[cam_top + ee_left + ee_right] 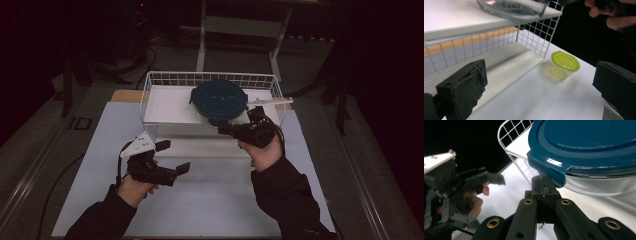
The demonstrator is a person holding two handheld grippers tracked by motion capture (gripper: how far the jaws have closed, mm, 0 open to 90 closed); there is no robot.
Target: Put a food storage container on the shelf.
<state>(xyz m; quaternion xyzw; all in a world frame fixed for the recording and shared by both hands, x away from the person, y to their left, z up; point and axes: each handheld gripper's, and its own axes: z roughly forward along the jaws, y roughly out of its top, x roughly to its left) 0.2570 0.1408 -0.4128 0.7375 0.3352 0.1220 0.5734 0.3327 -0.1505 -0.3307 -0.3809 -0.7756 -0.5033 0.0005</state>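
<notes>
A round glass bowl (604, 183) with a dark blue lid (218, 97) stands on the white shelf board (167, 102) of a wire rack (150, 85). My right gripper (223, 129) is shut with nothing between its jaws. In the right gripper view its tip (544, 188) sits just under the lid's (586, 142) corner tab, at the bowl's front edge. My left gripper (173, 156) hangs open over the table, in front of the rack's left end. Between its wide-apart jaws, the left gripper view (539, 85) shows a small clear tub with a yellow-green lid (565, 61) standing on the table beside the rack.
The rack rests on a white table mat (210, 200), with a lower shelf board (506, 65) under the upper one. The bowl's glass underside (511, 8) overhangs the upper board. Dark floor and a metal stand (240, 30) lie beyond the table.
</notes>
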